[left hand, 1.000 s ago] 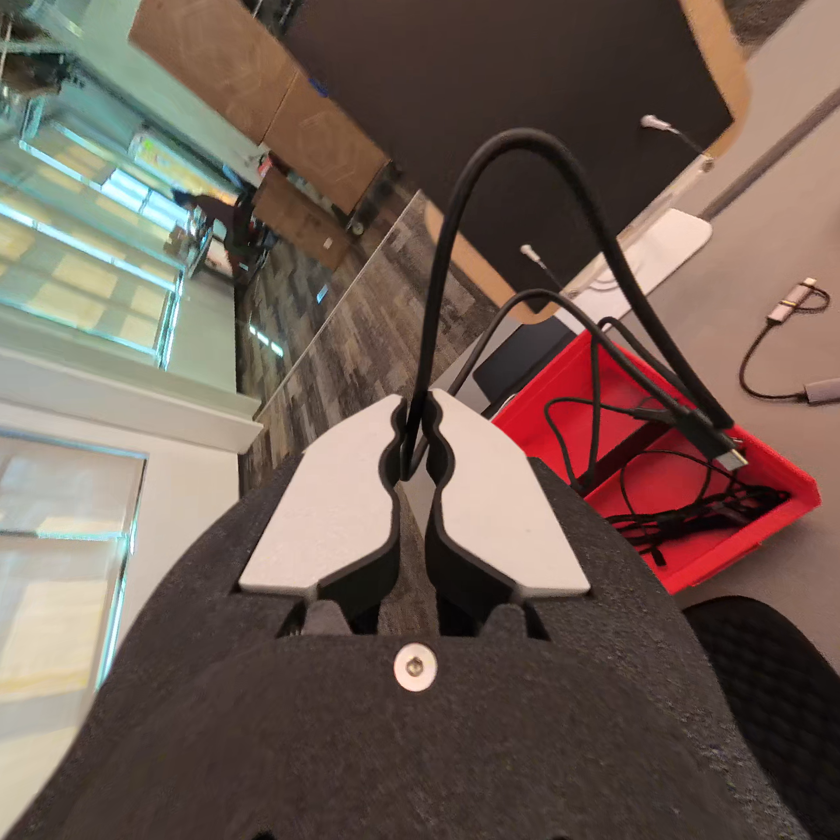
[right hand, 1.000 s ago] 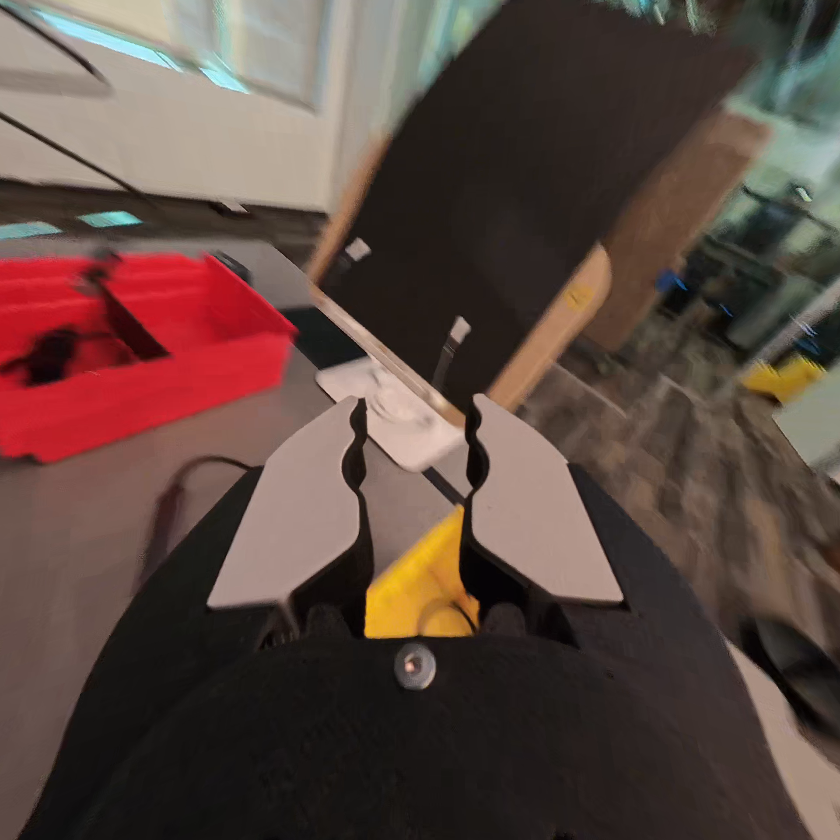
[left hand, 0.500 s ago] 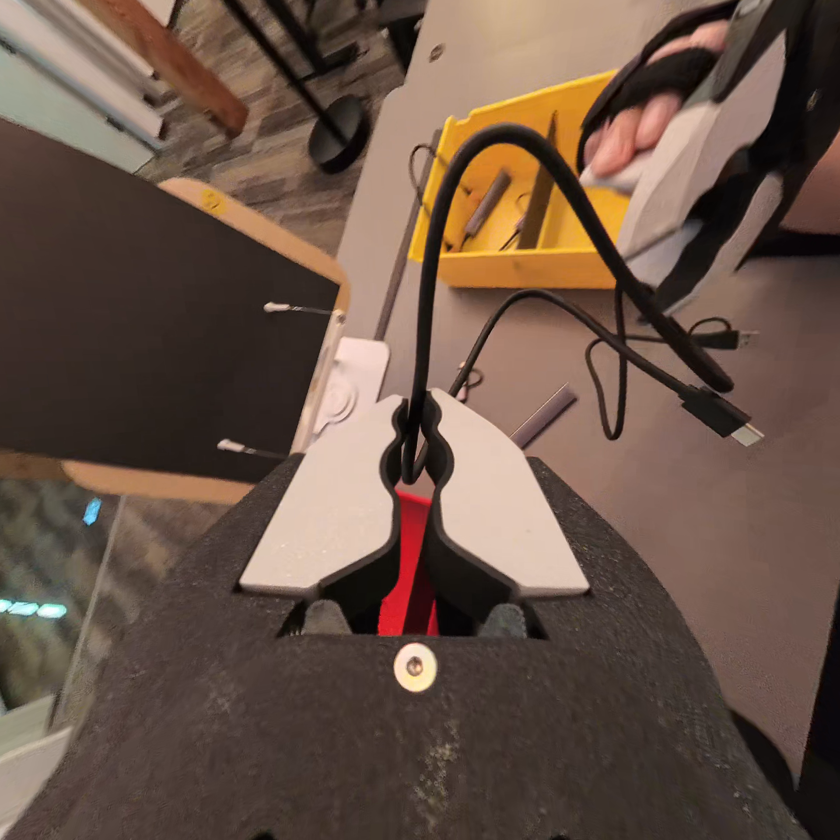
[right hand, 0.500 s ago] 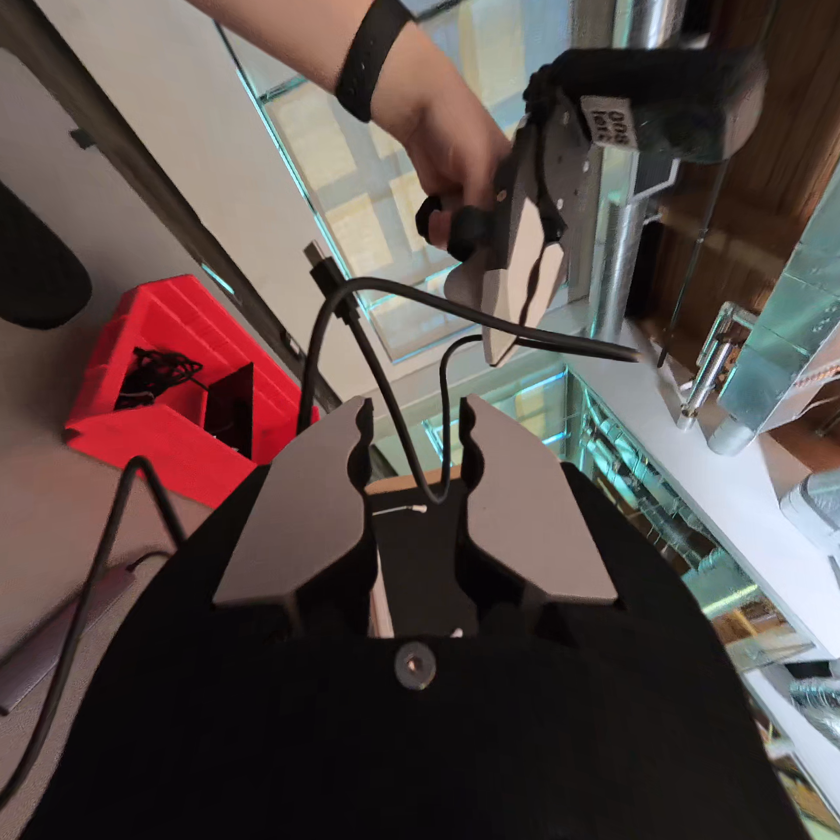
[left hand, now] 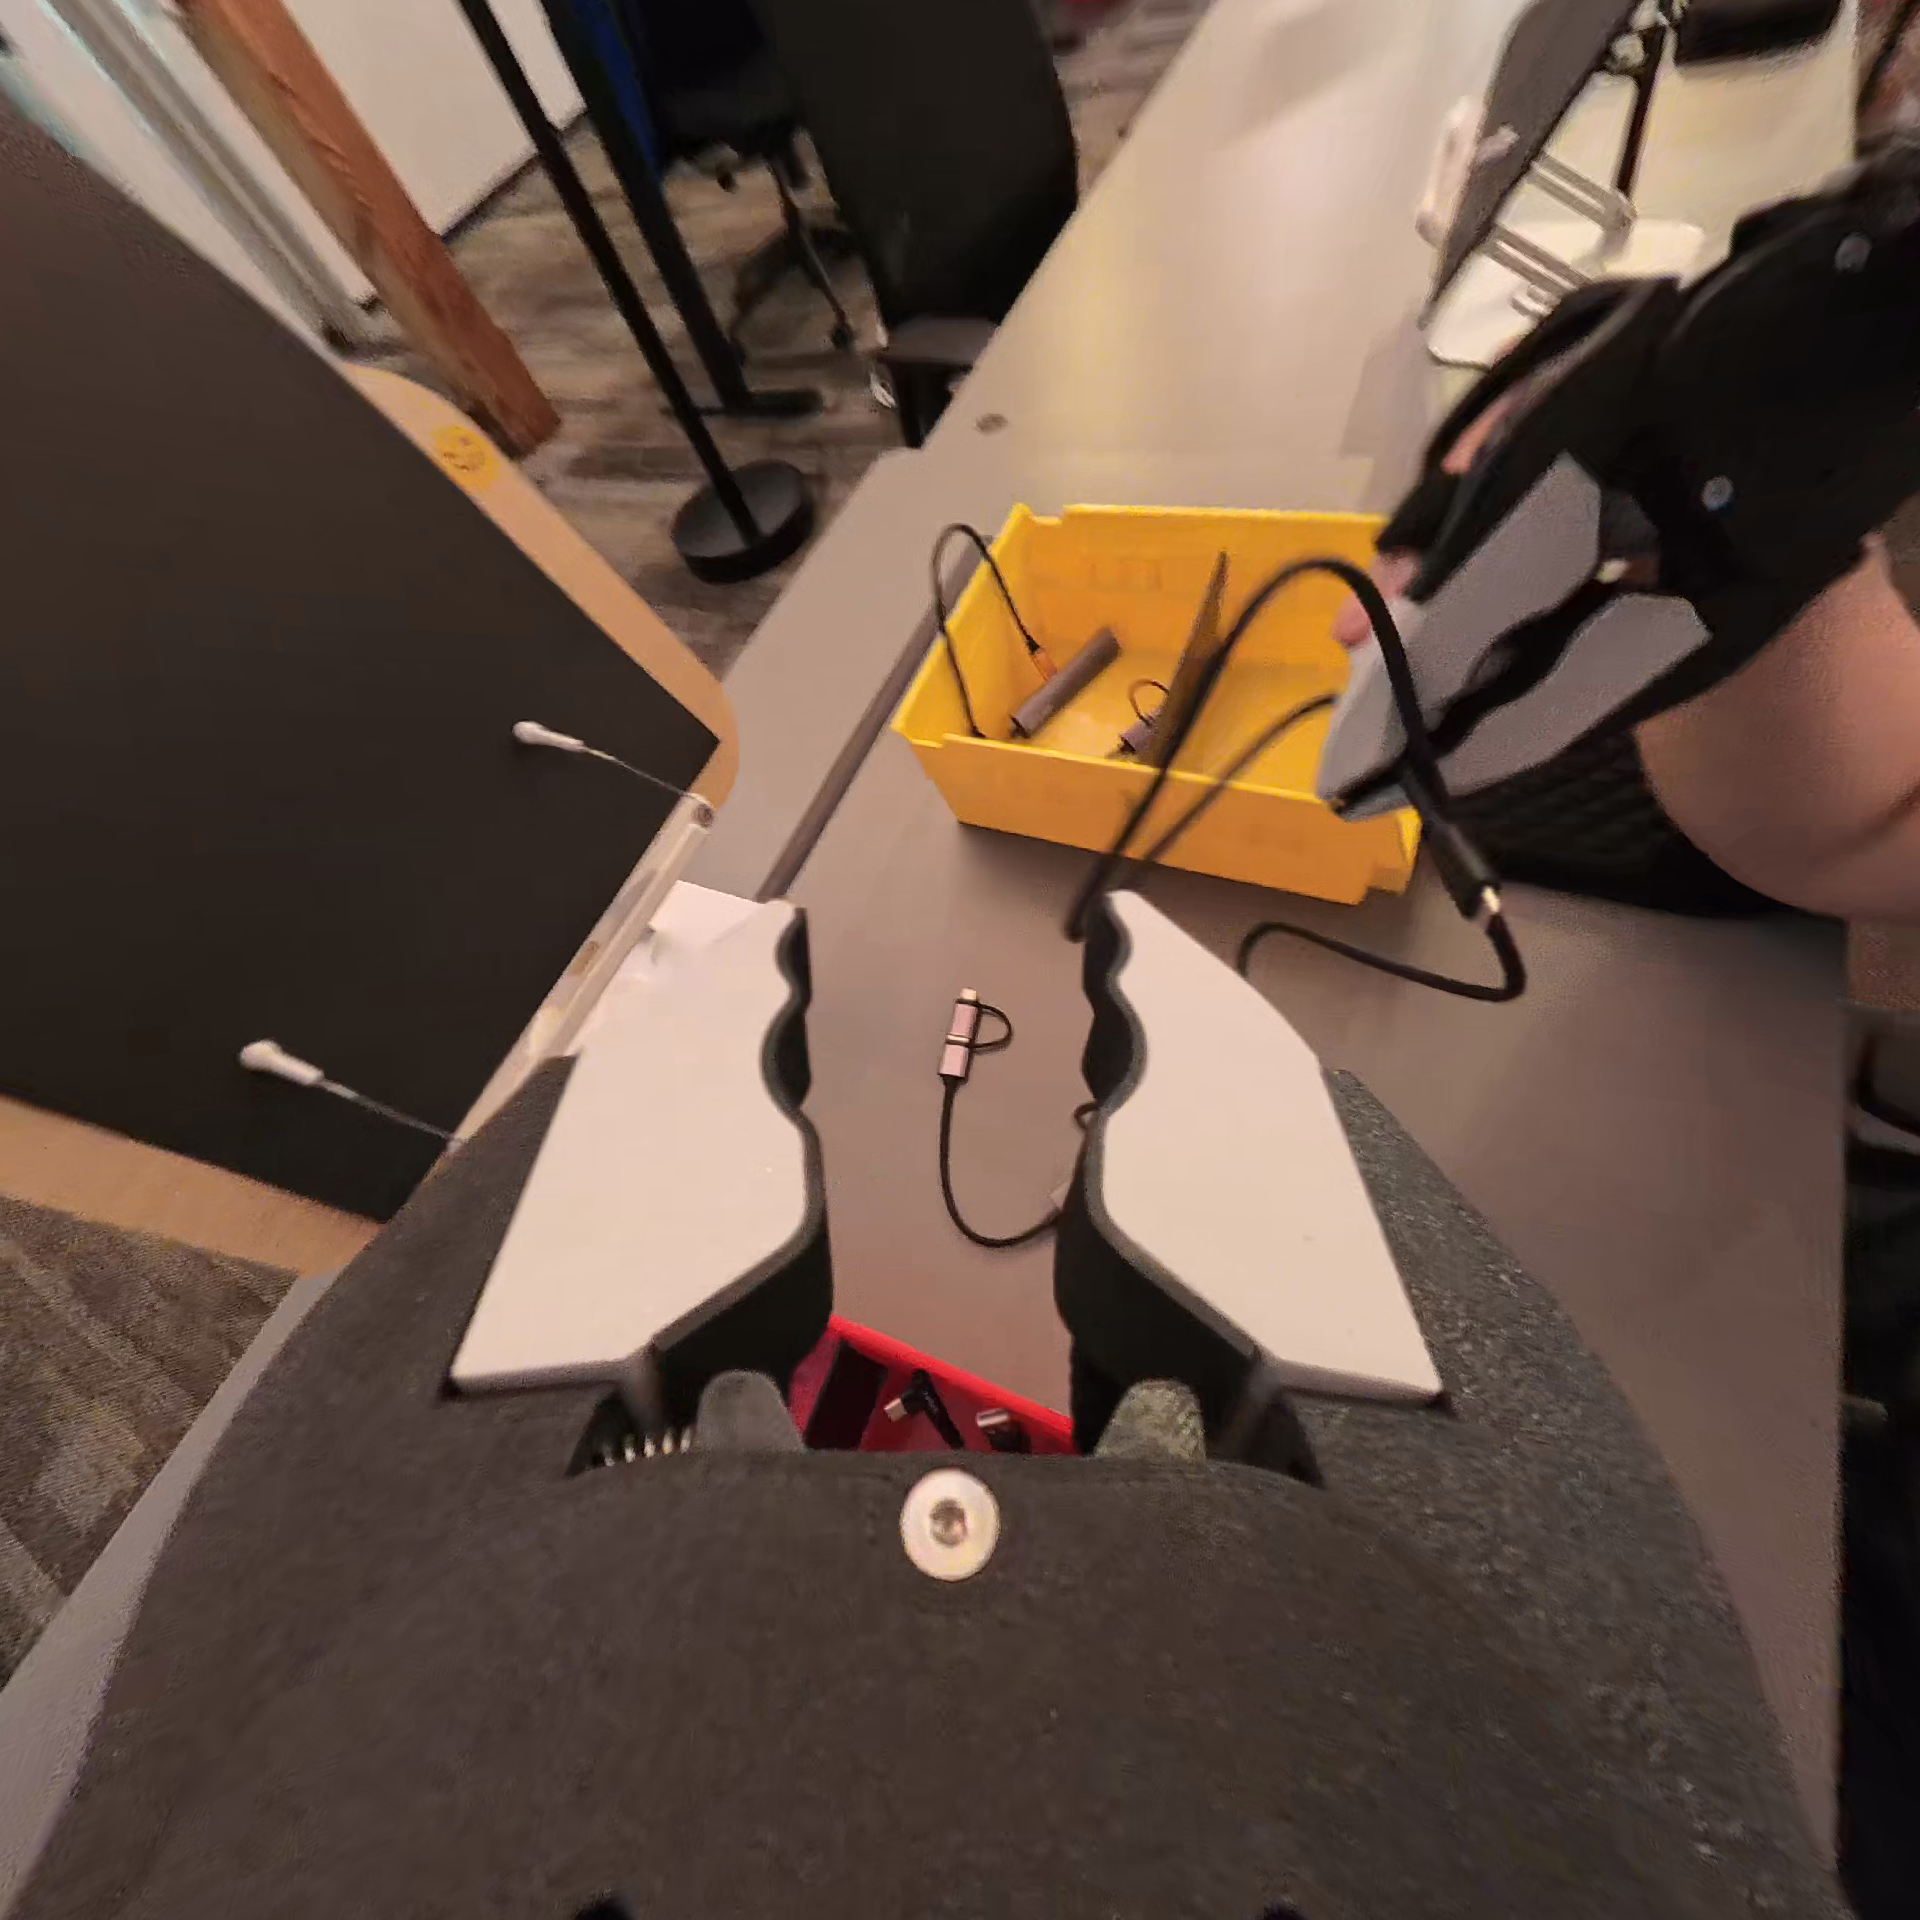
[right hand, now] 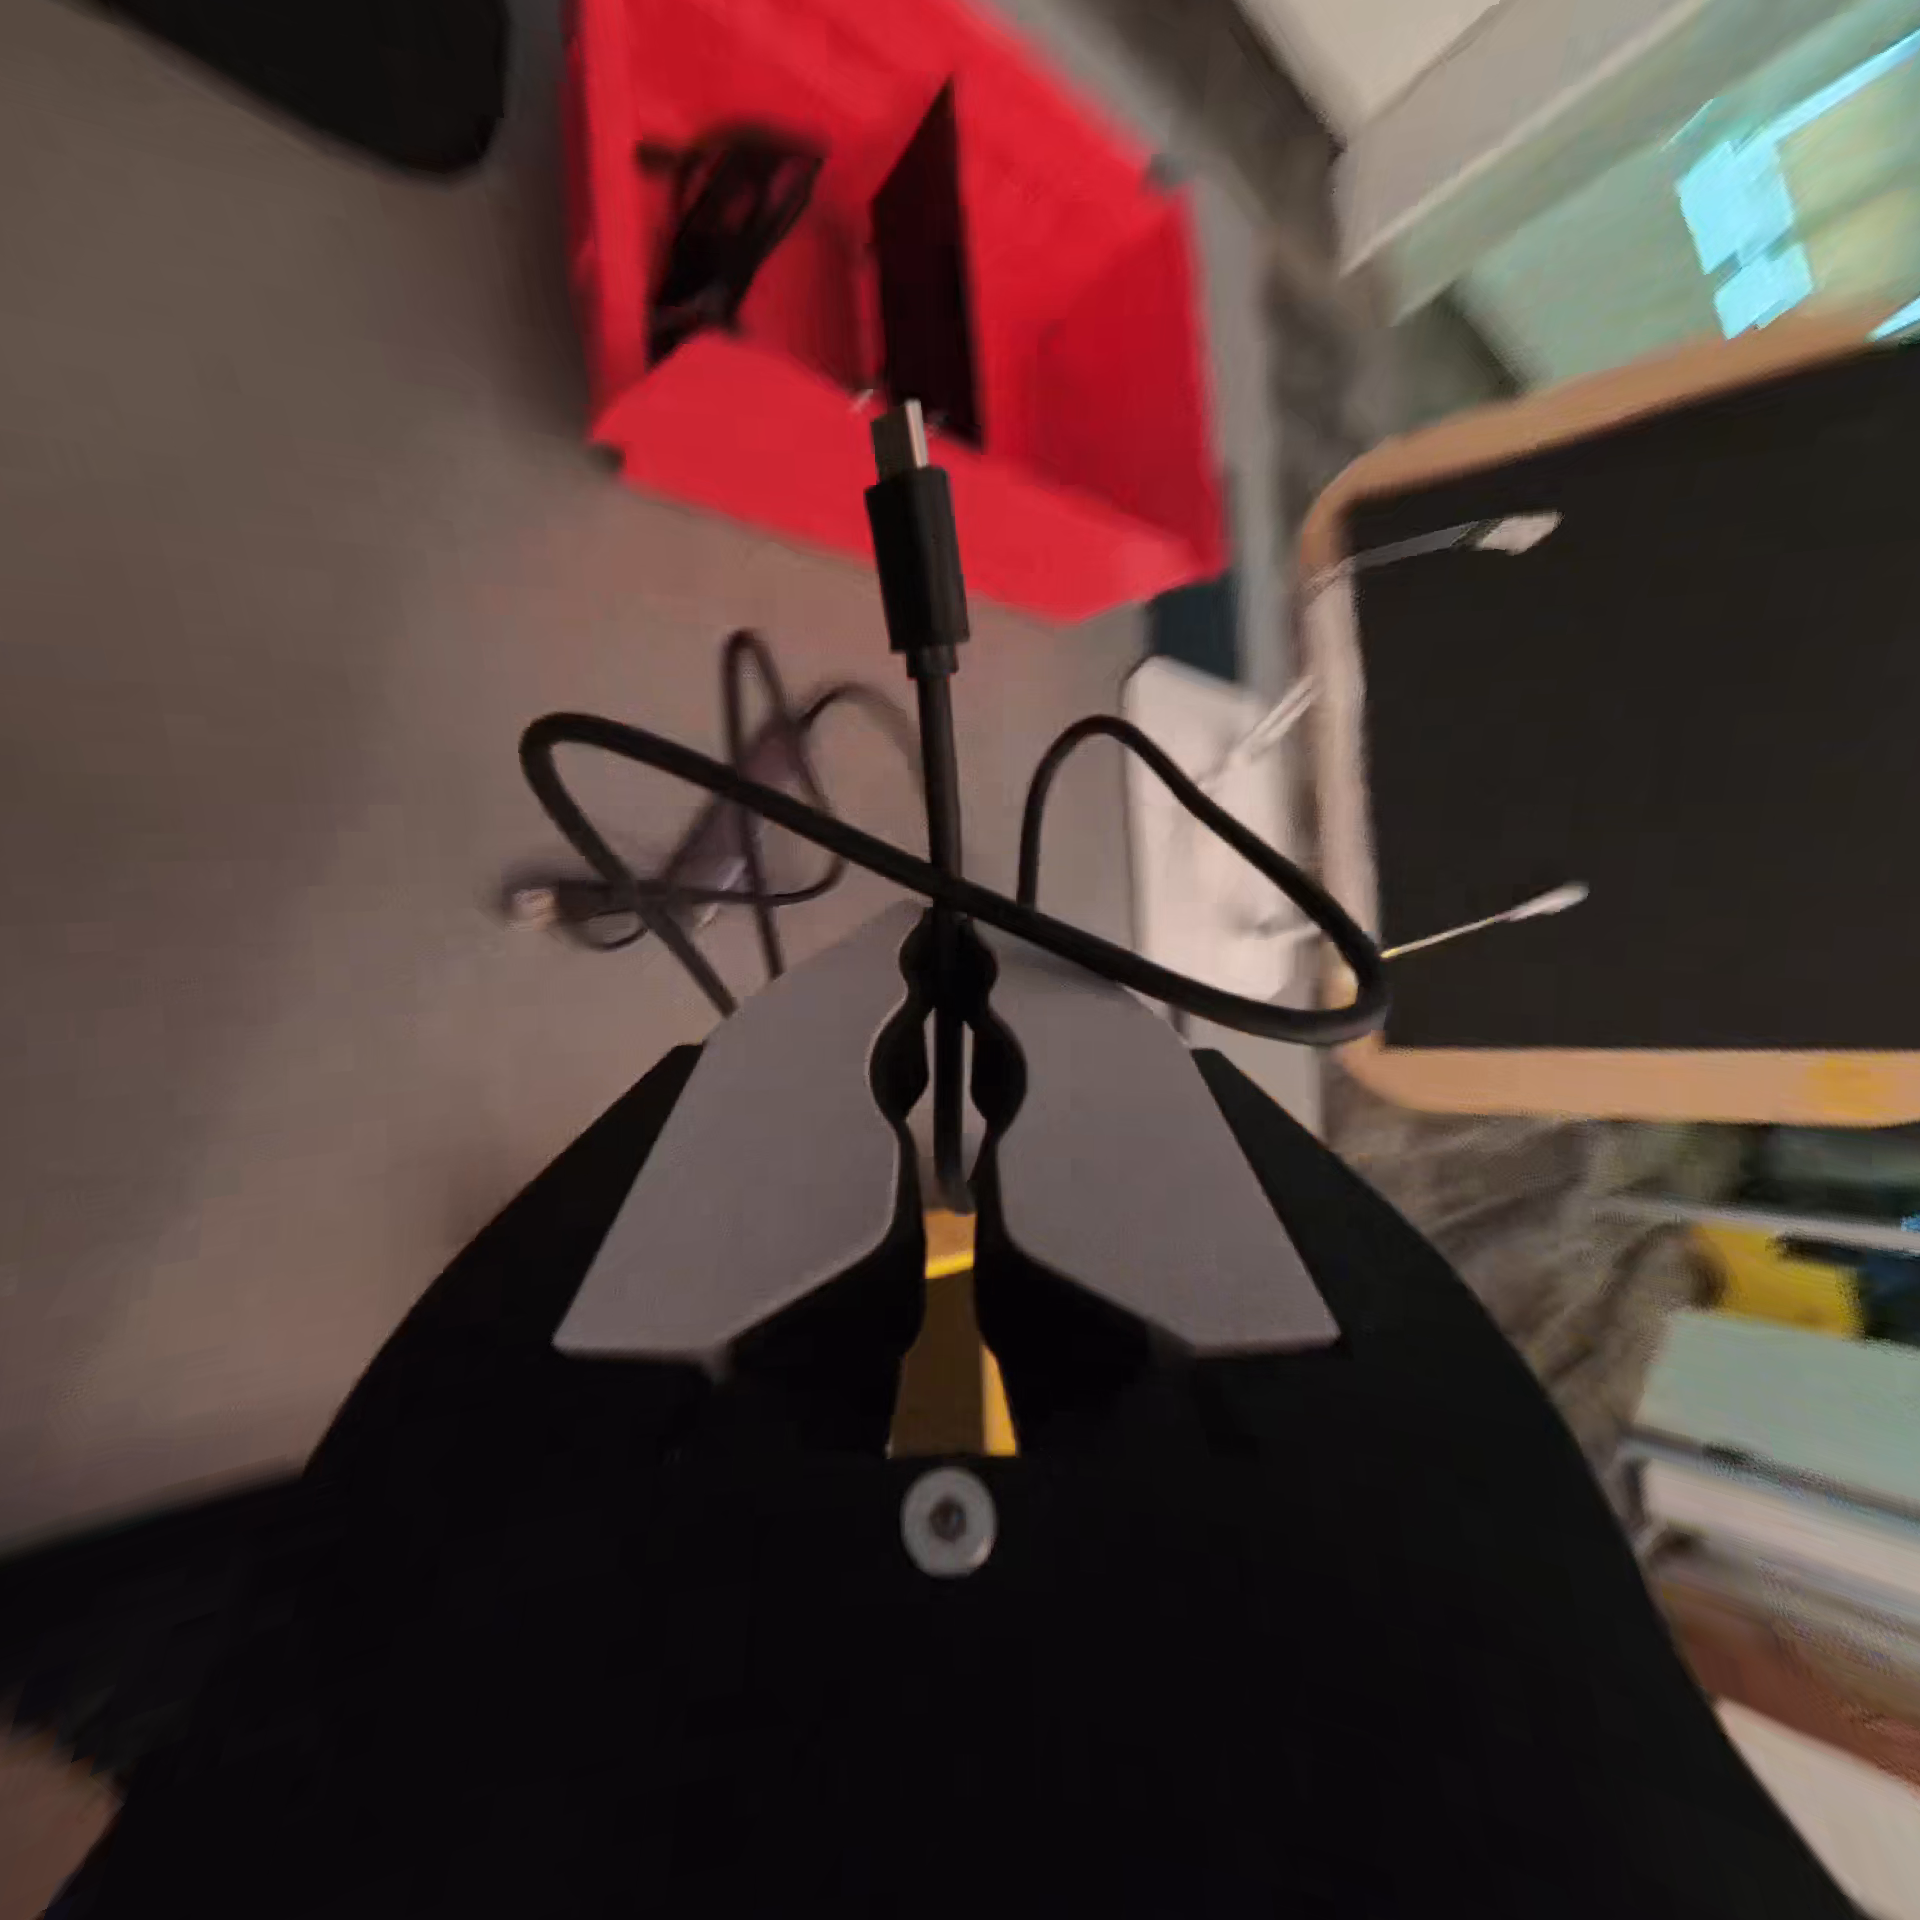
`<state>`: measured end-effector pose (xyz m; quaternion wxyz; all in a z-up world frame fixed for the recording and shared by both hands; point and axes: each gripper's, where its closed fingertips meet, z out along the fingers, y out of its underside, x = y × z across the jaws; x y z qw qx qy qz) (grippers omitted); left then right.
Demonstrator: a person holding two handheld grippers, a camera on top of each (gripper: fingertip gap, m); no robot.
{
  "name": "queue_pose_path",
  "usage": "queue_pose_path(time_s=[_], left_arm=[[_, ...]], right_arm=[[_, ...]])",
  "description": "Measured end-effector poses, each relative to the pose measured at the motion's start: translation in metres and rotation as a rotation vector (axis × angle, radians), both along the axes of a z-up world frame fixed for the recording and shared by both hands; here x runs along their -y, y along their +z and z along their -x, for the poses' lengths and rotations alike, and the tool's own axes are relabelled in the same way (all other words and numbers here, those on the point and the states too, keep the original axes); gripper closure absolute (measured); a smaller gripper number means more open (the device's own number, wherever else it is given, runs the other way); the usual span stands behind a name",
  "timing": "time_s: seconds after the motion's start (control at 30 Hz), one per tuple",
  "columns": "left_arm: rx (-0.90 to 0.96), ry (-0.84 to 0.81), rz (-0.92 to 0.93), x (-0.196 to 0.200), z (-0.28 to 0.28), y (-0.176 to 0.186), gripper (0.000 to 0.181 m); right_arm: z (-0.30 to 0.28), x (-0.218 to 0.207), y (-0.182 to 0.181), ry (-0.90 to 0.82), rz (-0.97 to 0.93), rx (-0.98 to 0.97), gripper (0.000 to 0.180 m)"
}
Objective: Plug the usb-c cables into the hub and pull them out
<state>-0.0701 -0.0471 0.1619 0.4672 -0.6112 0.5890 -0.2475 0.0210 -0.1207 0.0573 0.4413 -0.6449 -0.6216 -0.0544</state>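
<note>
Left gripper (left hand: 940, 951) jaws spread, empty, above the grey desk (left hand: 1558, 1195). Right gripper (right hand: 948, 940) clamped on black usb-c cable (right hand: 940, 790), plug toward 12 o'clock, red bin (right hand: 1081, 343) beyond.

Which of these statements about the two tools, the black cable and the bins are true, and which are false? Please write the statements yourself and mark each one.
1. The left tool is open and holds nothing. True.
2. The right tool is open. False: it is shut on the black cable.
3. The plug of the cable points away from the right tool, toward the red bin. True.
4. The yellow bin is empty. False: a grey hub and thin cables lie in it.
5. A small grey adapter with a short cord lies on the table. True.
</note>
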Motion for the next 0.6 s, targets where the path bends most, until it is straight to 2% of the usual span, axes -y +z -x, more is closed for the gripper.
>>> queue_pose_path(time_s=[0.1,0.17,0.23,0.33,0.4,0.5,0.6], left_arm=[[0.042,-0.042,0.057,0.020,0.001,-0.009,0.146],[0.010,-0.063,0.112,0.039,-0.003,-0.028,0.146],[-0.025,-0.090,0.099,0.058,-0.009,-0.052,0.146],[-0.088,-0.051,0.067,0.071,-0.017,-0.096,0.146],[-0.126,-0.007,0.069,0.070,-0.020,-0.121,0.144],[-0.073,0.021,0.131,0.066,-0.024,-0.137,0.145],[0.011,-0.020,0.248,0.066,-0.027,-0.140,0.147]], right_arm=[[-0.002,0.012,-0.038,-0.060,0.237,0.099,0.178],[0.001,0.021,-0.062,-0.063,0.393,0.151,0.177],[0.004,0.019,-0.074,-0.066,0.453,0.167,0.177],[0.014,0.010,-0.074,-0.036,0.451,0.115,0.177],[0.016,0.003,-0.067,-0.021,0.382,0.095,0.177],[0.012,-0.005,-0.063,-0.038,0.309,0.113,0.177],[0.012,-0.016,-0.057,-0.043,0.231,0.107,0.177]])
